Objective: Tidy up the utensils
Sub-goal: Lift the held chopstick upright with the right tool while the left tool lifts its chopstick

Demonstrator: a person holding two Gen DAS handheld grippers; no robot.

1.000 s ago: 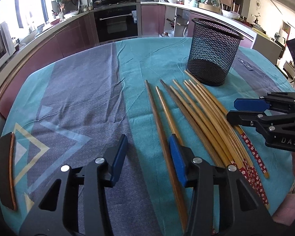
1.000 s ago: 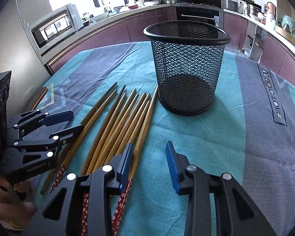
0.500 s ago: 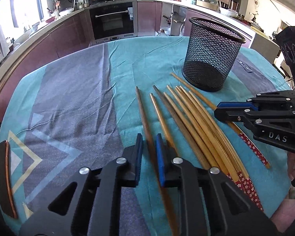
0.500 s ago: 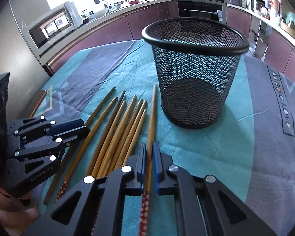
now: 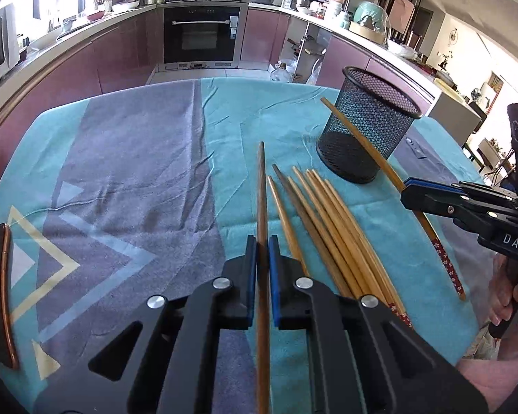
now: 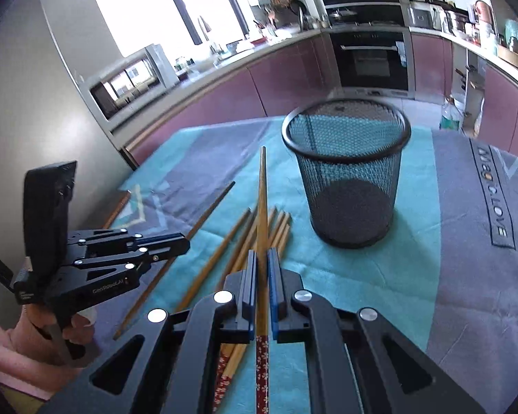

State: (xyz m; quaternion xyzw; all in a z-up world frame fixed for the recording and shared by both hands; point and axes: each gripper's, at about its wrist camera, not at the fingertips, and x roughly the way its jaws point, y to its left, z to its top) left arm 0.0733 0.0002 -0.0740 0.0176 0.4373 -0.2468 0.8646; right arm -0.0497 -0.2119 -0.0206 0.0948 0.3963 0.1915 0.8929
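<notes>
Basically, desk (image 5: 127, 158) with teal-and-grey cloth, black mesh cup (image 6: 345, 172) upright on it, empty. Loose chopsticks (image 5: 328, 231) lie in a fan just beside the cup. Left gripper (image 5: 262, 269): fingers closed tight on one brown chopstick (image 5: 261, 186), lifted off the cloth. Right gripper (image 6: 262, 283): fingers clamped on a flower-patterned chopstick (image 6: 261, 200), tip raised near the cup rim.

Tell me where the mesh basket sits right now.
The mesh basket stands upright on the teal tablecloth, ahead and right of the right tongs, just beyond the loose chopsticks' tips.
</notes>
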